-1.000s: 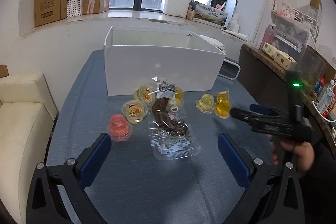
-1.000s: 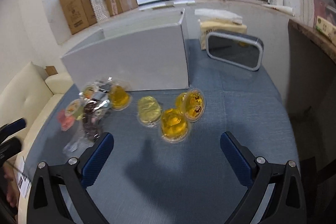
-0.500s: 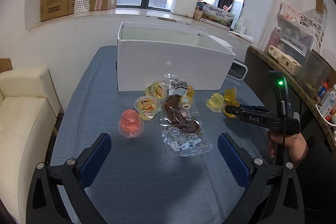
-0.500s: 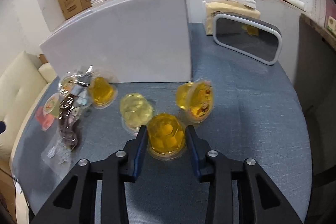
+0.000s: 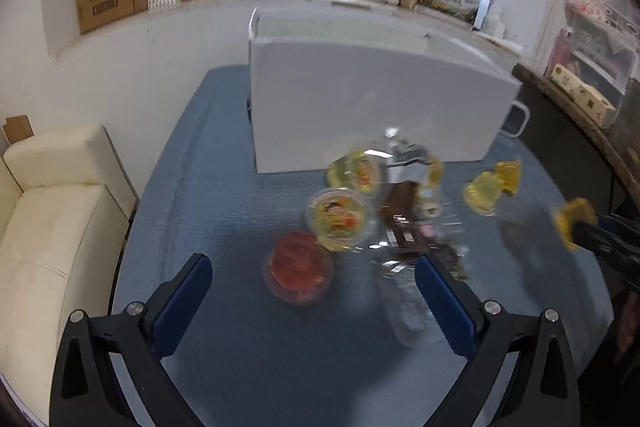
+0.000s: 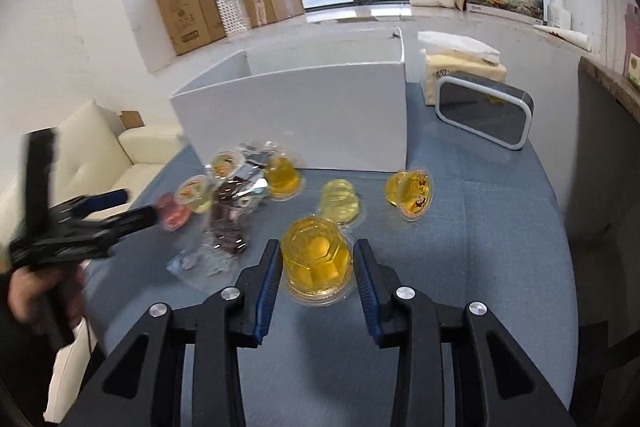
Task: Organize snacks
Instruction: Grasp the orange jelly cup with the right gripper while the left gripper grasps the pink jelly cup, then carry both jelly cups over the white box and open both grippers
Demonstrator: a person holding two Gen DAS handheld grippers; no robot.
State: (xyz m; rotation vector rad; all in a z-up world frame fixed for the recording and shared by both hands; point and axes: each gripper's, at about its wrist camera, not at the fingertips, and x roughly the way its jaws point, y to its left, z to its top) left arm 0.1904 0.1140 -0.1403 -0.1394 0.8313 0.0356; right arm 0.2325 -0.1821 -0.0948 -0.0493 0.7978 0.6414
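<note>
Gripping the orange jelly cup [image 6: 317, 259] with the right gripper [image 6: 316, 267], lifted off the table [image 6: 500, 247] (judging by its shadow); left gripper [image 5: 312, 291] is hanging released over the red cup [image 5: 298, 271]. Next: carrying over the white box [image 6: 304, 119], dropping in.

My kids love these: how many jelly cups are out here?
7: held cup in the right claw, pale cup and tipped cup beyond it, yellow cup by the white box, two lidded cups and red cup leftward. More may hide under the packet.
</note>
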